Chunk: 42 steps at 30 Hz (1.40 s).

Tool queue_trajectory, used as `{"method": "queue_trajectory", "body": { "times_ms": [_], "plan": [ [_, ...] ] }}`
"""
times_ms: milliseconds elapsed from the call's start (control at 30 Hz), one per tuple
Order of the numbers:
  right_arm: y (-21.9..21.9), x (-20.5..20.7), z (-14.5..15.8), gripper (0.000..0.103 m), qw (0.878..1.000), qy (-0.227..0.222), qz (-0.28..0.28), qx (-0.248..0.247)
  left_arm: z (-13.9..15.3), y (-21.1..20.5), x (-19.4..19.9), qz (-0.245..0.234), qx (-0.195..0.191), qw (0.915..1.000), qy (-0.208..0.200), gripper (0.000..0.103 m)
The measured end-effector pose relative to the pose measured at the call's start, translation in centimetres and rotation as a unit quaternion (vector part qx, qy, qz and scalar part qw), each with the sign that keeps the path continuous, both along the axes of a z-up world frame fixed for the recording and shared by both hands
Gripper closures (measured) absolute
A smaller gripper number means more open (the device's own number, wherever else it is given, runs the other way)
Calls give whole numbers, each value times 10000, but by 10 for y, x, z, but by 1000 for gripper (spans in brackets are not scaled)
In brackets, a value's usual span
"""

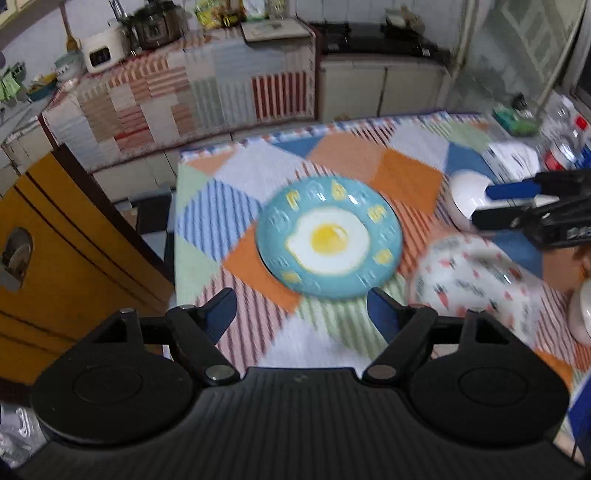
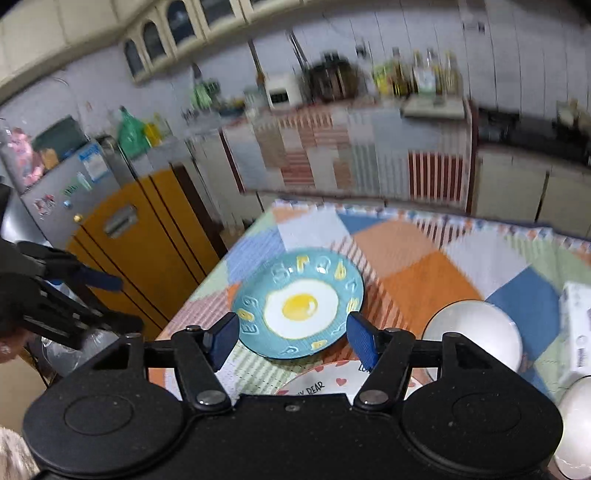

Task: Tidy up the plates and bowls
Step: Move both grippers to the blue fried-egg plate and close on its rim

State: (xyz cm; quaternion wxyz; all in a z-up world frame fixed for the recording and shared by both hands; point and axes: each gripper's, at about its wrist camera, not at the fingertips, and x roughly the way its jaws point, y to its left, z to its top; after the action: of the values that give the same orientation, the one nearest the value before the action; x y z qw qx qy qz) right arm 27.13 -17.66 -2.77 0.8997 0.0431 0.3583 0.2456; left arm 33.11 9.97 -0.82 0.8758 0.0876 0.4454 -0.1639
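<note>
The desk [image 1: 332,347] is being covered by a patchwork cloth [image 1: 406,173] of orange, blue and striped squares. A blue plate [image 1: 328,242] printed with a fried egg is being carried flat near its middle, with a patterned plate [image 1: 476,284] just to its right and a white bowl [image 2: 472,332] beyond. The left claw [image 1: 301,314] and right claw [image 2: 291,338] are being held wide above the desk, nothing being gripped between their blue pads.

Home kitchen: wall cabinets [image 2: 177,29], fridge [image 2: 70,184], rice cooker [image 1: 101,50], stove [image 1: 380,38].
</note>
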Motion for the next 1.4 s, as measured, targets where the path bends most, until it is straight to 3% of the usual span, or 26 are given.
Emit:
{"method": "queue_trajectory", "body": {
  "times_ms": [133, 300, 367, 500, 600, 833, 967, 1033, 1100, 1200, 1267, 1400],
  "plan": [
    [16, 42, -28, 34, 9995, 178, -209, -136, -28, 0, 28, -365, 172, 9992, 18, 26],
    [30, 88, -67, 34, 9972, 536, -474, -236, -71, -2, 51, -232, 297, 9990, -247, 26],
    [36, 99, -78, 34, 9961, 568, -567, -354, -86, -3, 62, 186, 461, 9984, -255, 26],
    [52, 118, -93, 35, 9952, 445, -553, -668, -107, 12, 81, 716, -328, 9969, 72, 26],
    [53, 136, -106, 35, 9925, 584, -806, -704, -126, 19, 90, 1077, -693, 9914, 262, 29],
    [35, 156, -131, 40, 9782, 1293, -1618, -119, -144, 20, 94, 1283, -791, 9885, 113, 30],
    [30, 153, -138, 51, 9767, 1297, -1704, 143, -155, 21, 104, 1430, -1156, 9822, 377, 40],
    [31, 151, -139, 71, 9790, 1263, -1590, 187, -162, 21, 109, 1590, -1311, 9772, 516, 42],
    [34, 147, -142, 78, 9821, 1195, -1447, 140, -171, 24, 113, 1751, -1535, 9699, 711, 49],
    [32, 143, -143, 78, 9833, 1094, -1437, 221, -174, 22, 115, 1768, -1703, 9671, 669, 61],
    [34, 143, -143, 78, 9847, 1039, -1387, 163, -175, 19, 117, 1721, -1674, 9683, 685, 80],
    [33, 142, -144, 79, 9884, 911, -1216, 82, -176, 20, 116, 1853, -1780, 9635, 753, 86]
  ]
}}
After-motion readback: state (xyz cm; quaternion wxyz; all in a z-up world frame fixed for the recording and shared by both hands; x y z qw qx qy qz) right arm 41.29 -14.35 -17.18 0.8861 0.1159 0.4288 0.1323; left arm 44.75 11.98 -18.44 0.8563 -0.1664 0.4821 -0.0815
